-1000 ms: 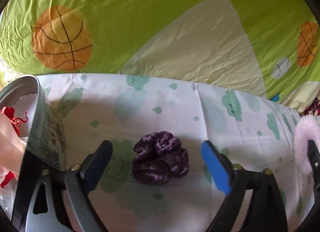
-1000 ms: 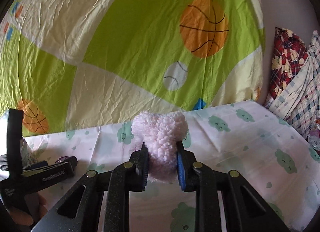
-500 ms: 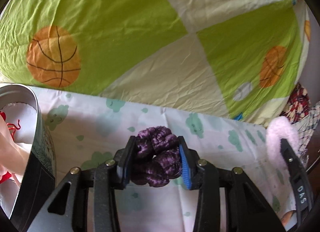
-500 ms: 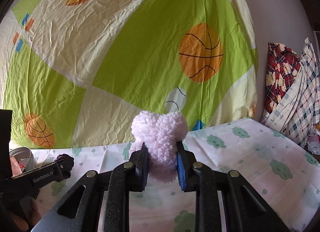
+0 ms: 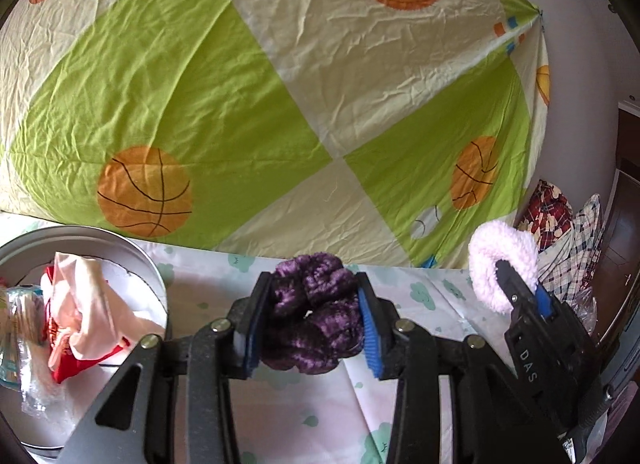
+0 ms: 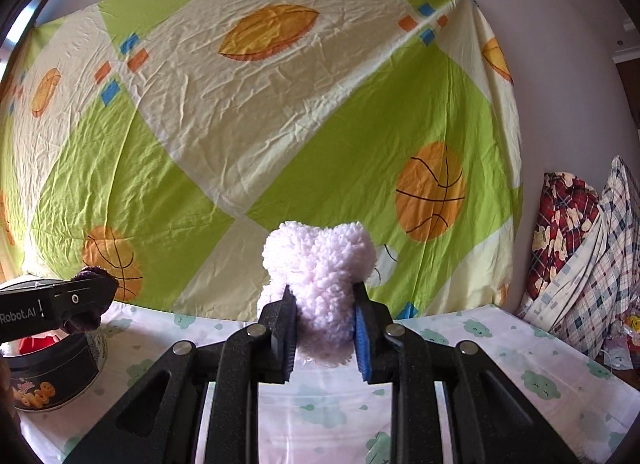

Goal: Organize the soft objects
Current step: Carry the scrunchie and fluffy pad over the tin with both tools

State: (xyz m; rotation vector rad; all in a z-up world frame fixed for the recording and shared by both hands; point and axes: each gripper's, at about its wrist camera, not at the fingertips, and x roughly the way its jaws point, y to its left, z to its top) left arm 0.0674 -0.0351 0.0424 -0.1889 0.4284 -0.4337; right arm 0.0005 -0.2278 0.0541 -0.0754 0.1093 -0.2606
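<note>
My left gripper (image 5: pixel 308 324) is shut on a purple velvet scrunchie (image 5: pixel 316 320), held up off the bed. My right gripper (image 6: pixel 324 328) is shut on a fluffy pale pink scrunchie (image 6: pixel 320 276), also lifted clear of the sheet. In the left wrist view the pink scrunchie (image 5: pixel 500 264) and the right gripper (image 5: pixel 528 296) show at the right. The right wrist view catches the left gripper (image 6: pixel 80 304) from the side with the purple scrunchie (image 6: pixel 92 274) in it, above a round metal tin (image 6: pixel 52 380). That tin (image 5: pixel 132 260) holds pink and red fabric (image 5: pixel 80 316).
A white bedsheet with green cloud prints (image 6: pixel 500 356) covers the surface. A green and cream cloth with basketball prints (image 6: pixel 280 124) hangs behind. Checked and red patterned fabrics (image 6: pixel 580 256) pile up at the right. A clear plastic wrapper (image 5: pixel 20 328) lies in the tin's left side.
The left gripper closed on the purple scrunchie and lifted it off the sheet, tilting upward beside the tin. The right gripper rose and swung with the pink scrunchie still held.
</note>
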